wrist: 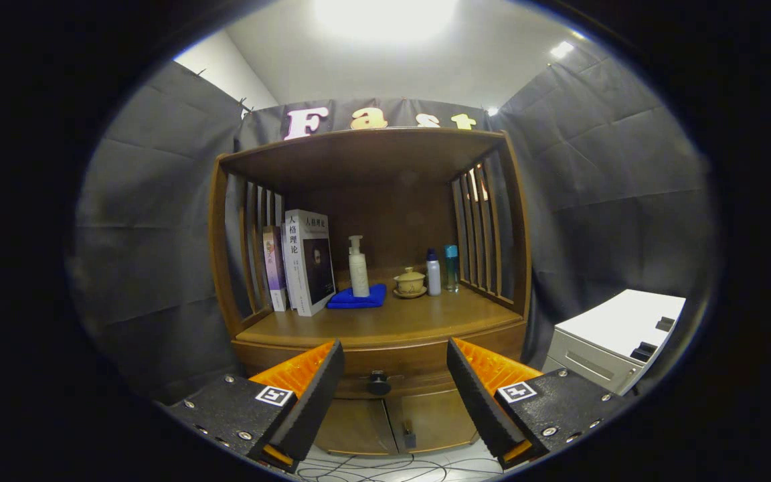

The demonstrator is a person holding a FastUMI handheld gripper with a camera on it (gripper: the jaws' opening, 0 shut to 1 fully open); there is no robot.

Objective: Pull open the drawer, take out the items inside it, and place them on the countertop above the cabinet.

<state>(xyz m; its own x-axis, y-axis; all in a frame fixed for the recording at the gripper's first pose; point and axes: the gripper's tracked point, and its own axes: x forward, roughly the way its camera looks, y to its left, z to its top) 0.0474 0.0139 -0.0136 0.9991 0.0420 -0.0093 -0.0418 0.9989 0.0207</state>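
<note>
The gripper (pixel 395 361) has its fingers spread wide, holding nothing. Between them, just beyond, the closed drawer (pixel 385 370) shows its dark knob (pixel 379 383). Above it the countertop (pixel 385 325) carries books (pixel 305 261) at the left, a pump bottle (pixel 358 268) on a blue cloth (pixel 357 298), a lidded cup (pixel 409 282) and two small bottles (pixel 442 270) to the right. A white cabinet (pixel 616 345) stands at the far right.
</note>
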